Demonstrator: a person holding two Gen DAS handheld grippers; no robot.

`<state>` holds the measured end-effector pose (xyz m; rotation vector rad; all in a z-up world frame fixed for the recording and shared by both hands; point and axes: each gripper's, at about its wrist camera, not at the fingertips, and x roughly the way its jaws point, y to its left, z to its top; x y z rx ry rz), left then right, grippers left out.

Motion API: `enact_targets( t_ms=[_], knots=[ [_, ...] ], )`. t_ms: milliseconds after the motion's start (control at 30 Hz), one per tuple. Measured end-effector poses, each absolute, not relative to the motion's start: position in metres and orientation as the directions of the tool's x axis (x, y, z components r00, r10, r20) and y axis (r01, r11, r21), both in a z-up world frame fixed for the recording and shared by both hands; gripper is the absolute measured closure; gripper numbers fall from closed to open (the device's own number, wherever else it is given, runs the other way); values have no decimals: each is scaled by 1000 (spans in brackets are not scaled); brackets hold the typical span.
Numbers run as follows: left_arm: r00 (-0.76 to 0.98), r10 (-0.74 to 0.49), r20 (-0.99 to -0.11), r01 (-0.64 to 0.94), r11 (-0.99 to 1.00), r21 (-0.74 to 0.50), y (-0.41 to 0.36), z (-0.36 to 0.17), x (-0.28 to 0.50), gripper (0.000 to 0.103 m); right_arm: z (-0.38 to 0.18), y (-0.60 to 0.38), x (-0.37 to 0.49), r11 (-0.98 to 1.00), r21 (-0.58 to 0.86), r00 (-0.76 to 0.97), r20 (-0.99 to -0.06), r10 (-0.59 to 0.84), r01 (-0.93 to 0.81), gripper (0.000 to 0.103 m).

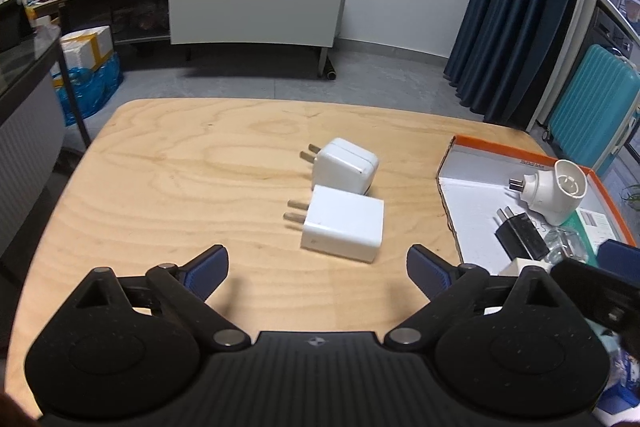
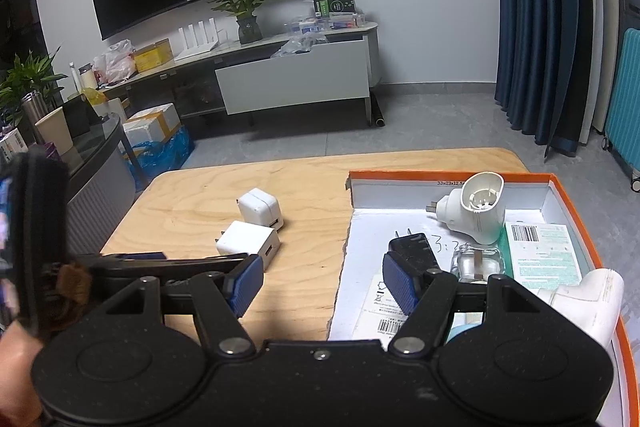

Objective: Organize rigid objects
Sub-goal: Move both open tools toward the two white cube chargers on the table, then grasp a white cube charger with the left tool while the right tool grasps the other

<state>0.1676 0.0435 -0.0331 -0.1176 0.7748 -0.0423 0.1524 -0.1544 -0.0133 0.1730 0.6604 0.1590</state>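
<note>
Two white plug chargers lie side by side mid-table: a flat square one (image 1: 343,224) nearer me and a rounded one (image 1: 346,165) behind it, prongs pointing left. They also show in the right wrist view, the square one (image 2: 249,242) and the rounded one (image 2: 261,213). My left gripper (image 1: 318,273) is open and empty, just short of the square charger. My right gripper (image 2: 322,287) is open and empty over the left edge of the orange-rimmed box (image 2: 448,176). The box holds a black charger (image 2: 414,251), a white plug-in device (image 2: 476,213), and a clear glass bottle (image 2: 476,261).
The wooden table (image 1: 160,187) has rounded far corners. A second white device (image 2: 588,303) and labelled cards lie in the box's near right part. My left gripper's body (image 2: 168,263) reaches in from the left in the right wrist view. A teal suitcase (image 1: 588,107) stands beyond the table.
</note>
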Motion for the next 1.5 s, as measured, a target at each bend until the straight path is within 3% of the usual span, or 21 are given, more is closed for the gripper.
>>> enact_targets(
  t_ms=[367,467,500,533,800,967,1333,1400,1433,1467,1500],
  knots=[
    [723,-50,-689,21,999,-50,36,-53,194,6,-15,-158,163,974,208,782,-592,195,-86,24],
    [745,-48,-665,39,999,-28,37,-53,193,21,-16,-154,168,973,212,776,-596,207,-96,24],
    [751,-59,-658,55,998,-27,37,-52,191,33,-16,-152,171,973,208,773,-599,210,-103,24],
    [754,-61,-654,63,998,-20,38,-50,191,37,-16,-149,173,973,203,771,-599,215,-113,24],
    [746,-47,-664,13,998,-56,71,-42,167,37,-20,-118,212,943,200,724,-605,332,-265,23],
    [746,-10,-666,-56,995,-79,96,-36,150,37,-29,-88,250,913,118,681,-631,373,-391,20],
    [750,-3,-662,-107,986,-126,114,-31,141,37,-69,-65,312,897,91,612,-701,366,-433,21],
    [748,-2,-663,-115,985,-132,115,-33,143,37,-74,-64,313,895,91,609,-702,368,-436,28],
    [748,1,-663,-118,984,-132,115,-34,143,37,-76,-63,314,895,90,605,-707,366,-436,43],
    [748,1,-664,-121,983,-135,116,-34,143,37,-77,-63,313,897,89,606,-708,363,-433,50],
    [747,2,-665,-125,983,-138,117,-35,143,37,-77,-63,310,897,96,607,-704,368,-432,50]
  ],
)
